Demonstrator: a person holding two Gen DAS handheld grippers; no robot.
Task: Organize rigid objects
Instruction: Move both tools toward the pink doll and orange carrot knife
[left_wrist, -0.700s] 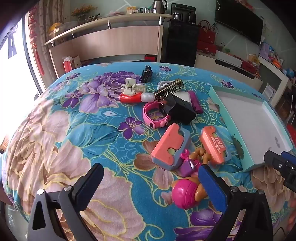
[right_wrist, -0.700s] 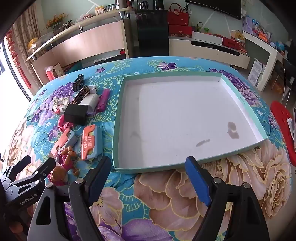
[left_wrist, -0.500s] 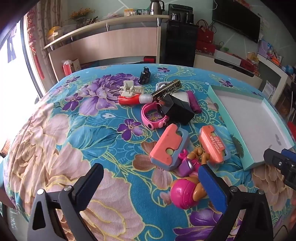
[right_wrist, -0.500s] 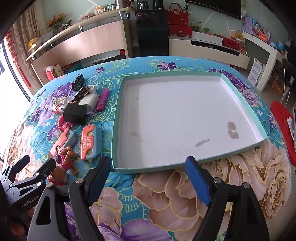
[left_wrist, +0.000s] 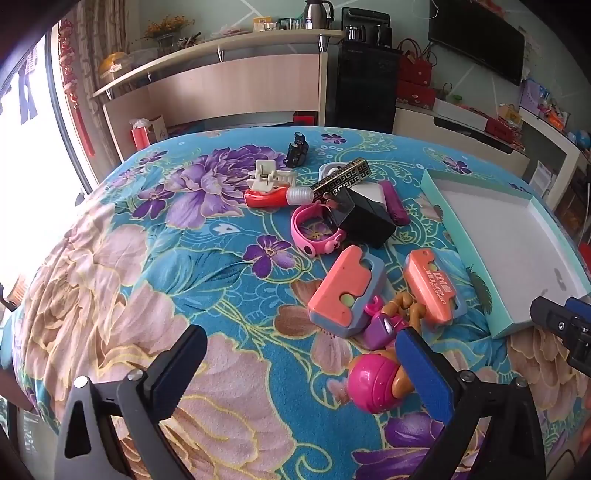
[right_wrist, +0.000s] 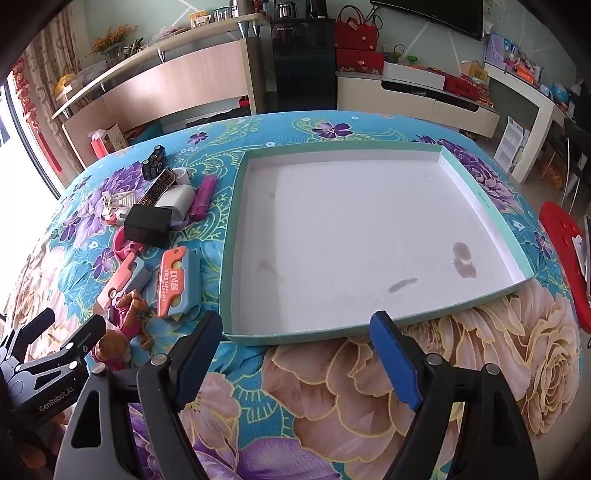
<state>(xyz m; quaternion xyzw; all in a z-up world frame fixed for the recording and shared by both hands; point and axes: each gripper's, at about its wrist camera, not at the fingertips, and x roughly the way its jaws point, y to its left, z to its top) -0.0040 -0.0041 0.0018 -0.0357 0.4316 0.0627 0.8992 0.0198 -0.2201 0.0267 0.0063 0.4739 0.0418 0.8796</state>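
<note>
A pile of small objects lies on the floral cloth. Nearest my left gripper (left_wrist: 299, 354), which is open and empty, is a pink-headed toy figure (left_wrist: 376, 376) by the right finger. Beyond it lie two orange carrot knives (left_wrist: 345, 291) (left_wrist: 432, 286), a pink watch (left_wrist: 314, 230), a black box (left_wrist: 365, 218), a red tube (left_wrist: 266, 197) and a small black toy car (left_wrist: 297, 153). The teal tray (right_wrist: 491, 221) with a white bottom holds nothing. My right gripper (right_wrist: 295, 350) is open and empty just in front of the tray's near rim.
A patterned gold-black bar (left_wrist: 341, 179), a white block (right_wrist: 177, 197) and a purple stick (right_wrist: 203, 194) lie in the pile. The left gripper shows at the right wrist view's lower left (right_wrist: 48, 350). A red stool (right_wrist: 565, 258) stands right of the table. Cabinets stand behind.
My left gripper has drawn slightly nearer the pile; the toy figure sits closer to its right finger. My right gripper has barely moved.
</note>
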